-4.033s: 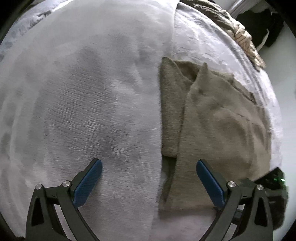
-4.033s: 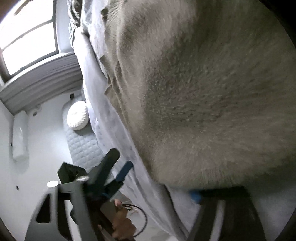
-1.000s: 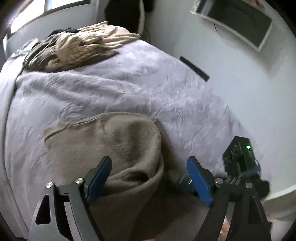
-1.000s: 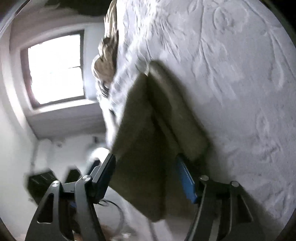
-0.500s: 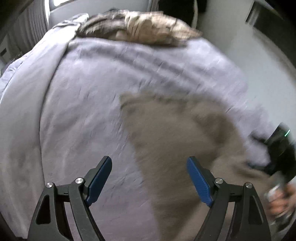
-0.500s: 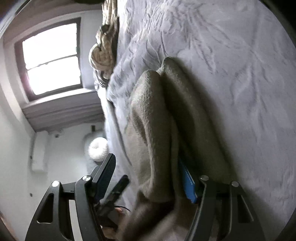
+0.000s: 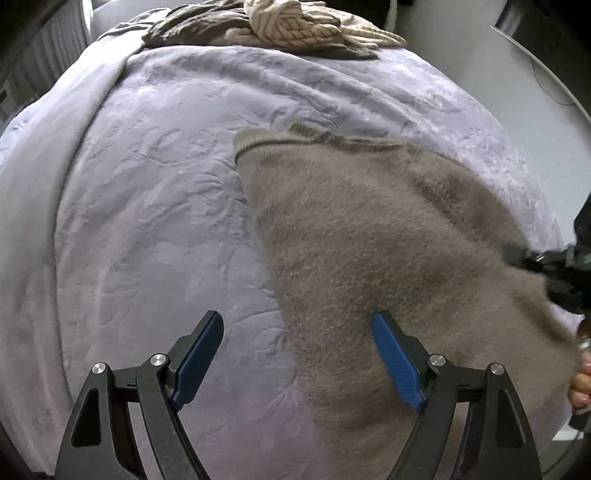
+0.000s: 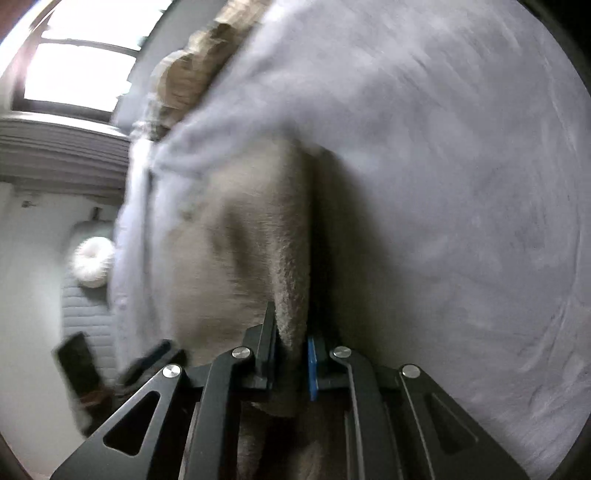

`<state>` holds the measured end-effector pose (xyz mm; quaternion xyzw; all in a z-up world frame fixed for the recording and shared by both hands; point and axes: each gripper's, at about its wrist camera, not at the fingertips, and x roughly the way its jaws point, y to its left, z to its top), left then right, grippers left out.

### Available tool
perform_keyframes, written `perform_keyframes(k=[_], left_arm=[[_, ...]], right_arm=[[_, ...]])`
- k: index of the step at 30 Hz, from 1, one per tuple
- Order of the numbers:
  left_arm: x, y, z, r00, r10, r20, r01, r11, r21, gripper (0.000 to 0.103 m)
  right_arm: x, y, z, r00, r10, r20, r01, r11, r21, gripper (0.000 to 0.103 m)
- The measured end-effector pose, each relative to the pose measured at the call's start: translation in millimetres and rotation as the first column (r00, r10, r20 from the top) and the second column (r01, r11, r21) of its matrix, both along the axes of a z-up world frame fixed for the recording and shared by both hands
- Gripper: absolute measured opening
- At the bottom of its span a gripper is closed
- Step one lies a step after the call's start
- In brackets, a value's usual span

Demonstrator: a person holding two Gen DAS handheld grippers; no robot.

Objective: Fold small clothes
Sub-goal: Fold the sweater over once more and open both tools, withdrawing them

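— The left gripper [image 7: 295, 354], is it holding anything?

— No, its blue pads are spread wide over the lilac bedspread [image 7: 147, 221]. One pad sits above bare cover, the other above the taupe fleece garment [image 7: 388, 240] (whether that pad touches the pile, I can't tell).

— And the right gripper [image 8: 291, 354]?

— Clamped narrow on an edge of the garment [image 8: 240, 258], the fleece pinched between both pads at the bed's right side.

— It was different a moment ago?

— Half a second back its pads stood far apart with the fleece bunched between them; now they've closed. The garment lies flatter, spread across the cover. The knitted pile [image 7: 295, 26] at the far end hasn't moved.
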<state>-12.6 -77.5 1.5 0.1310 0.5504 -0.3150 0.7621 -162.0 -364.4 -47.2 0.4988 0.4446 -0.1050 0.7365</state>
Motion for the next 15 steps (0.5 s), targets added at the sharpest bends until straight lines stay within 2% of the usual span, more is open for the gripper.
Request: perform_keyframes(k=[2, 6, 9, 10, 11, 13, 14, 15], left_arm=[[-3.4, -0.1, -8.0, 1.000, -0.005, -0.019, 0.005, 1.000, -0.003, 0.084], [-5.5, 5.3, -5.2, 1.000, -0.016, -0.021, 0.016, 1.000, -0.001, 0.084], [-6.4, 11.5, 2.6, 0.999, -0.029, -0.024, 0.030, 0.999, 0.014, 0.084], [-6.1, 14.2, 5.1, 0.999, -0.036, -0.025, 0.036, 0.999, 0.017, 0.084], [-6.6, 17.3, 7.5, 0.999, -0.042, -0.032, 0.043, 0.999, 0.016, 0.084], [-8.1, 22.3, 9.0, 0.997, -0.053, -0.059, 0.054, 0.999, 0.008, 0.084], [-10.2, 23.9, 9.2, 0.995, -0.062, -0.077, 0.062, 0.998, 0.004, 0.084], [-12.6, 24.4, 8.7, 0.994, -0.069, -0.086, 0.070, 0.998, 0.004, 0.084]], right_arm=[[-8.6, -3.5, -1.3, 0.999, -0.049, 0.016, 0.048, 0.998, 0.048, 0.015], [-22.0, 5.8, 23.4, 1.000, -0.012, 0.005, 0.012, 1.000, -0.007, 0.021], [-33.3, 18.1, 57.4, 0.996, 0.036, 0.078, -0.034, 0.999, -0.026, 0.034], [-38.3, 24.8, 66.2, 0.994, 0.050, 0.099, -0.047, 0.998, -0.030, 0.049], [-40.2, 30.8, 73.6, 0.991, 0.068, 0.115, -0.064, 0.997, -0.040, 0.058], [-38.6, 47.9, 81.5, 0.987, 0.142, 0.080, -0.135, 0.987, -0.082, 0.058], [-36.1, 54.4, 78.5, 0.985, 0.168, 0.031, -0.164, 0.981, -0.104, 0.053], [-31.9, 61.2, 73.5, 0.981, 0.193, -0.028, -0.195, 0.973, -0.126, 0.043]])
